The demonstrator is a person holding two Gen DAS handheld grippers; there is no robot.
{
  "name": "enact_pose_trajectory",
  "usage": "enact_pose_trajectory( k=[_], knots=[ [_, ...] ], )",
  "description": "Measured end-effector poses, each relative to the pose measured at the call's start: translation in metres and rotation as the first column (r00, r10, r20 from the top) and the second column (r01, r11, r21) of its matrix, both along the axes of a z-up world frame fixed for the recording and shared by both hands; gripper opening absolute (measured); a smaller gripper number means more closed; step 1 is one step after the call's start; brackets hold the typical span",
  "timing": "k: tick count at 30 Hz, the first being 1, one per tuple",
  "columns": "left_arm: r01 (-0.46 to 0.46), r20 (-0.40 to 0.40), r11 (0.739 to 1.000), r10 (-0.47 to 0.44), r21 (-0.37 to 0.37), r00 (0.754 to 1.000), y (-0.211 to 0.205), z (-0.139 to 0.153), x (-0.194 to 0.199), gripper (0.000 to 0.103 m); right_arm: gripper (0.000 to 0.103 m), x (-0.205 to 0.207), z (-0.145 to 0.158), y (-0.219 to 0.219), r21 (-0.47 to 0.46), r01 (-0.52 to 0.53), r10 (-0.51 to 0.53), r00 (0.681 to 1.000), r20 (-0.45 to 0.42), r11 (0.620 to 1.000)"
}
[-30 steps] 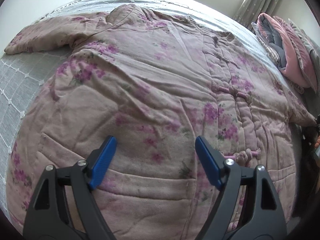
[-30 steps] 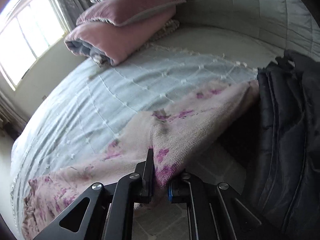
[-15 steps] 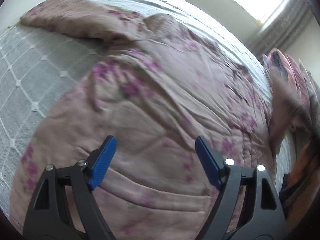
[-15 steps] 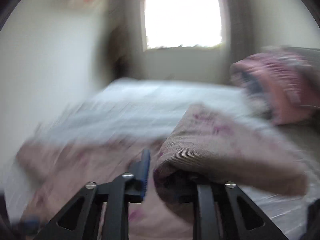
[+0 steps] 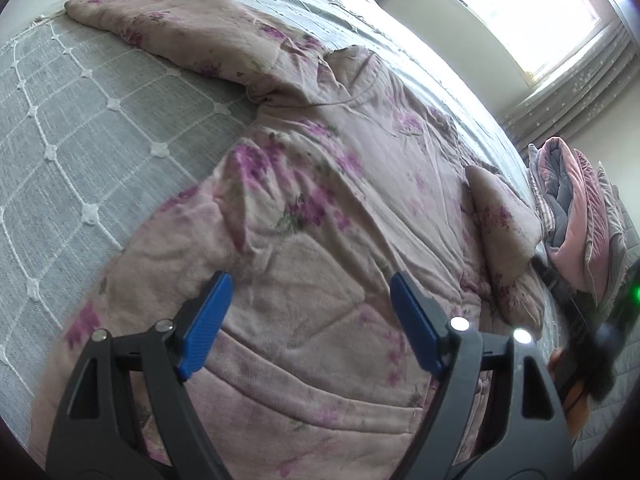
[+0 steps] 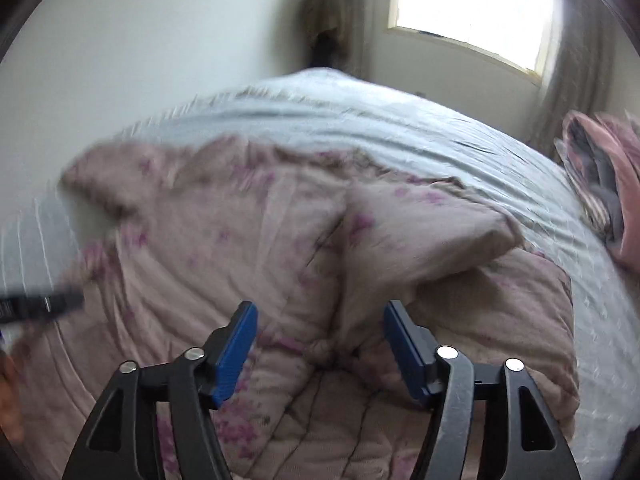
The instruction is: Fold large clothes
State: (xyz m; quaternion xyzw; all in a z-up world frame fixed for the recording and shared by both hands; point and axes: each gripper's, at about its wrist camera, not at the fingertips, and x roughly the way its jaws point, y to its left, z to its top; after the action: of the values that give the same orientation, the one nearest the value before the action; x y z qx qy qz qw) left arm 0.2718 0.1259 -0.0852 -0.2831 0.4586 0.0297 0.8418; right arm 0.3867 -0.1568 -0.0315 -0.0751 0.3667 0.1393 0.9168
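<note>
Pink floral quilted jacket lies spread flat on the bed, grey bedspread with white diamond stitching. Left gripper hovers over the jacket's lower body near the hem, jaws spread wide, nothing between them; fabric sits directly below and ahead of the blue pads. One sleeve stretches out straight toward the far left corner of the bed. Other sleeve is folded inward across the jacket's body, cuff end lying on the chest area just ahead and right of the right gripper. Right gripper also spread apart, empty, above the jacket's front near the folded sleeve's base; contact with fabric cannot be told, view is blurred. Stack of pink and grey folded bedding sits at the bed's far right edge, well apart from both grippers. Window on the far wall.
</note>
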Motion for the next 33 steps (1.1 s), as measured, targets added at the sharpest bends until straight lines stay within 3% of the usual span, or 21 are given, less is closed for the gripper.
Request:
enact_pose_trajectory(
  k=[2, 3, 4, 5, 6, 7, 9, 11, 13, 17, 19, 21, 24, 26, 28, 31, 33],
  knots=[
    [0.003, 0.002, 1.0, -0.003, -0.002, 1.0, 0.0, 0.001, 0.0, 0.081, 0.075, 0.019, 0.01, -0.04, 0.178, 0.127, -0.122, 0.992, -0.04, 0.976],
    [0.006, 0.001, 1.0, -0.006, -0.001, 1.0, -0.001, 0.001, 0.0, 0.081, 0.075, 0.034, 0.01, -0.073, 0.321, 0.231, -0.208, 0.973, -0.103, 0.918],
    [0.009, -0.001, 1.0, -0.009, 0.0, 1.0, -0.002, 0.001, 0.001, 0.081, 0.075, 0.043, 0.007, -0.09, 0.395, 0.284, -0.246, 0.959, -0.144, 0.874],
    [0.014, -0.002, 1.0, -0.014, 0.002, 1.0, -0.003, 0.001, 0.002, 0.081, 0.075, 0.056, -0.003, -0.118, 0.517, 0.371, -0.292, 0.928, -0.23, 0.772],
    [0.019, -0.003, 1.0, -0.019, 0.005, 1.0, -0.004, 0.001, 0.003, 0.081, 0.075, 0.065, -0.012, -0.131, 0.581, 0.413, -0.297, 0.91, -0.288, 0.701],
    [0.019, -0.005, 1.0, -0.019, 0.008, 1.0, -0.005, 0.001, 0.004, 0.081, 0.075, 0.073, -0.021, -0.138, 0.618, 0.432, -0.285, 0.901, -0.328, 0.657],
    [0.019, -0.007, 1.0, -0.019, 0.009, 1.0, -0.004, 0.0, 0.005, 0.081, 0.075, 0.086, -0.032, -0.139, 0.627, 0.469, -0.284, 0.881, -0.377, 0.622],
    [0.014, -0.006, 1.0, -0.014, 0.003, 1.0, -0.002, 0.0, 0.006, 0.081, 0.075, 0.094, -0.029, -0.121, 0.619, 0.455, -0.284, 0.889, -0.359, 0.64],
    [0.002, -0.005, 1.0, -0.002, -0.004, 1.0, 0.003, 0.0, 0.006, 0.081, 0.076, 0.094, -0.017, -0.097, 0.633, 0.382, -0.243, 0.923, -0.298, 0.674],
    [-0.026, -0.006, 0.999, 0.026, -0.031, 1.0, 0.014, -0.002, 0.005, 0.081, 0.076, 0.081, 0.009, -0.016, 0.566, 0.135, -0.057, 0.987, -0.153, 0.813],
    [-0.037, -0.006, 0.998, 0.037, -0.041, 0.999, 0.019, -0.003, 0.003, 0.081, 0.076, 0.07, 0.01, 0.018, 0.517, 0.043, 0.042, 0.988, -0.151, 0.855],
    [-0.051, -0.005, 0.997, 0.051, -0.052, 0.999, 0.025, -0.003, 0.002, 0.081, 0.076, 0.059, 0.003, 0.045, 0.479, -0.031, 0.144, 0.969, -0.202, 0.877],
    [-0.057, -0.004, 0.996, 0.057, -0.066, 0.998, 0.028, -0.004, 0.002, 0.081, 0.076, 0.041, -0.005, 0.058, 0.414, -0.079, 0.187, 0.956, -0.226, 0.907],
    [-0.052, -0.005, 0.997, 0.051, -0.054, 0.999, 0.025, -0.003, 0.003, 0.081, 0.076, 0.035, -0.007, 0.042, 0.351, -0.022, 0.103, 0.972, -0.212, 0.936],
    [-0.046, -0.003, 0.998, 0.046, -0.041, 0.999, 0.023, -0.002, 0.003, 0.081, 0.076, 0.038, -0.013, 0.011, 0.346, 0.076, 0.003, 0.975, -0.223, 0.935],
    [-0.038, -0.001, 0.999, 0.038, -0.031, 0.999, 0.019, -0.001, 0.005, 0.081, 0.075, 0.046, -0.033, -0.049, 0.32, 0.277, -0.192, 0.943, -0.272, 0.906],
    [-0.034, -0.001, 0.999, 0.034, -0.028, 0.999, 0.018, -0.001, 0.006, 0.081, 0.075, 0.052, -0.058, -0.064, 0.266, 0.321, -0.227, 0.917, -0.328, 0.909]
  ],
)
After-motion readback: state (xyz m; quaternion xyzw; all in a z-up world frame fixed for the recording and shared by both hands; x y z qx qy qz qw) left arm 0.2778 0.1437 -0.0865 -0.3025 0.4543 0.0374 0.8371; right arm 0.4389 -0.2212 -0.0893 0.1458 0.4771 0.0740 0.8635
